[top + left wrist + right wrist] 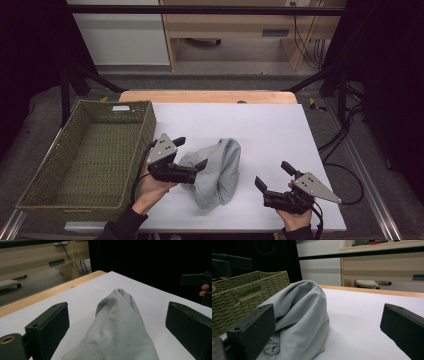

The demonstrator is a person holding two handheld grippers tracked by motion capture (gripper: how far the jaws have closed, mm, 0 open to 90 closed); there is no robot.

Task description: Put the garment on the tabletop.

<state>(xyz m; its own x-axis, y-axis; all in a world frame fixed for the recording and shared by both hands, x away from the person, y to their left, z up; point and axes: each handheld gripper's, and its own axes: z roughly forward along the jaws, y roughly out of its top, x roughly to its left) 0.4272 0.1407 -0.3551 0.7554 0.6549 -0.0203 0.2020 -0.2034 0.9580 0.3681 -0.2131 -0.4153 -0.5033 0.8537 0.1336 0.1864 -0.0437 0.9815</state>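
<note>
Cloth [217, 172], pale grey, bunched, between wide-spread empty fingers of left gripper [191, 157].

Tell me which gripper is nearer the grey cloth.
Left. The left gripper sits at the grey cloth, jaws open with its near end between them. The right gripper is open too, off to the cloth's right with bare table between.

Pale grey cloth [217, 172] — bunched, mounded, on table
</note>
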